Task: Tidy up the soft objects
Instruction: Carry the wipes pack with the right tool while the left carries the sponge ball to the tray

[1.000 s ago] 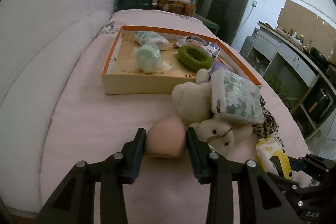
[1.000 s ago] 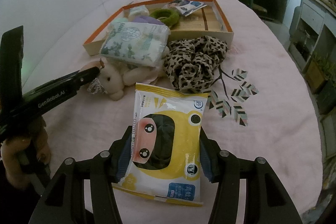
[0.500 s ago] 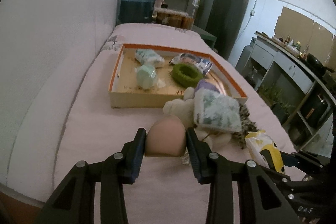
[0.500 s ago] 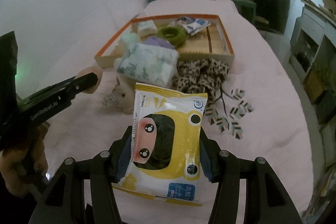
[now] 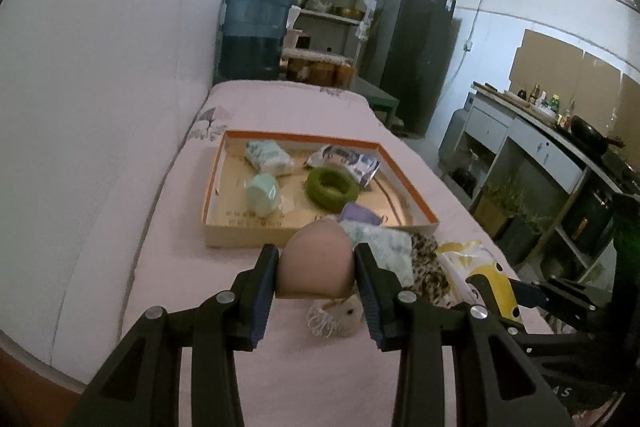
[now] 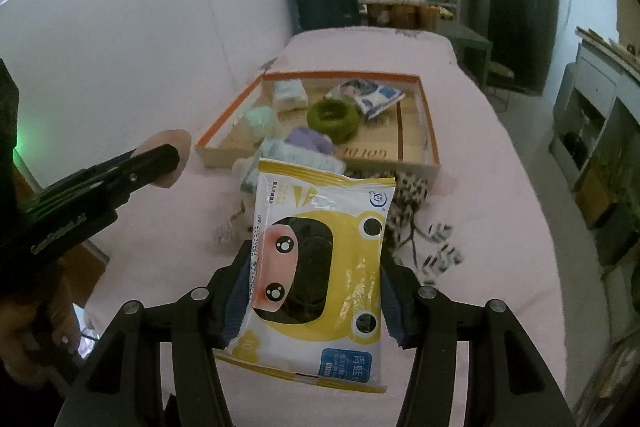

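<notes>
Two views cover this moment.

Left wrist view: the left gripper [image 5: 315, 277] has its jaws clenched on a pink, rounded soft object [image 5: 316, 261], one pad pressed against each side, with the object clear of the pink bed cover [image 5: 168, 267]. Just beyond it lies a pile on the bed: a floral-print soft pack [image 5: 384, 247], a leopard-print fabric piece [image 5: 430, 267] and, directly below the jaws, a small plush toy [image 5: 340, 313]. Past the pile sits a shallow cardboard tray [image 5: 224, 231] with an orange rim. Inside it are a green ring [image 5: 332, 187], a pale green rounded item [image 5: 262, 193], a white patterned pack [image 5: 268, 157], a printed blue-and-white packet [image 5: 348, 161] and a lilac item [image 5: 360, 215] at the near wall. At lower right the right gripper's fingers and a yellow pack are partly visible. A blue water jug [image 5: 254, 31], shelving and a dark refrigerator [image 5: 416, 47] stand behind the bed.

Right wrist view: the right gripper [image 6: 314, 291] has its jaws grasping a yellow wet-wipe pack [image 6: 320, 267] printed with a cartoon frog face; both pads bear on the pack's long edges, and the pack is off the bed, its top edge overlapping the pile in the picture. On the left, the left gripper's finger [image 6: 120, 175] reaches in with the pink object at its tip, and a hand [image 6: 36, 327] holds that tool at lower left. The tray lies ahead with the green ring near its middle. Leaf-pattern prints [image 6: 440, 243] mark the bed cover right of the pack.
</notes>
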### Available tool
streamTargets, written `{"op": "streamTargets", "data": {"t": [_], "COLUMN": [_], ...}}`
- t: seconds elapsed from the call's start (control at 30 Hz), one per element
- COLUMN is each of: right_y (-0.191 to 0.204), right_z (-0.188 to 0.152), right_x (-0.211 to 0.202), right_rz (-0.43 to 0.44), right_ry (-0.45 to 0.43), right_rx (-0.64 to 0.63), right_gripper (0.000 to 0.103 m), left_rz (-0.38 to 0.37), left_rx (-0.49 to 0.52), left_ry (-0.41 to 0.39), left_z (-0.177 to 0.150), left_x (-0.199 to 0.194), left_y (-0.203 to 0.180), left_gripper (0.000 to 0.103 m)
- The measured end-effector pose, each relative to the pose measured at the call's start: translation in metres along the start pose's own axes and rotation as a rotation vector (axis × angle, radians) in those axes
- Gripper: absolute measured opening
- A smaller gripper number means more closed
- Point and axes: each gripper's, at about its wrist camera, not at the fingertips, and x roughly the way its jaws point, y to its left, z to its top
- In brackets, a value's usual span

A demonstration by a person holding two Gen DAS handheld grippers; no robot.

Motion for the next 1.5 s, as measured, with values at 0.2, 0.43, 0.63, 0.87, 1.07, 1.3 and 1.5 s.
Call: {"op": "streamTargets", "data": {"t": [0.2,0.43,0.63,0.87,1.07,1.3,1.5], "right_y": [-0.002,-0.008,-0.016,-0.026,-0.034,-0.042,-0.054], "right_z": [0.020,0.041,0.056,0.075,0.091,0.108,0.123], "right_x": [-0.008,-0.010,-0.005,0.007,0.019,0.036,0.061], "right_rz": [-0.007,-0.011,-0.006,-0.006,-0.005,-0.005,-0.013], "right_ry": [-0.043,-0.076,-0.090,-0.099,-0.102,-0.099,-0.079], "right_rx": [-0.023,-0.033,-0.020,-0.008,-0.008,-0.018,-0.020], "right_gripper": [0.057,0.057,0.057,0.057,0.057,0.057,0.057], "left_rz": [0.004,0.017,0.020,0.026,0.044,0.067,0.083], "left_rx": [0.007,0.010,0.000,-0.013,-0.003,0.001,0.001], "left_ry": [-0.029,-0.050,-0.056,-0.052,-0.049,-0.033,-0.007], "left_z": [0.015,0.033,0.044,0.058,0.069,0.082,0.090], "left_x": [-0.002,0.007,0.018,0.037,0.053,0.080,0.106], "left_y": [-0.007,-0.015,-0.018,-0.019,-0.022,-0.019,-0.014], "left_gripper": [0.039,0.039,0.039,0.039,0.039,0.039,0.039]}}
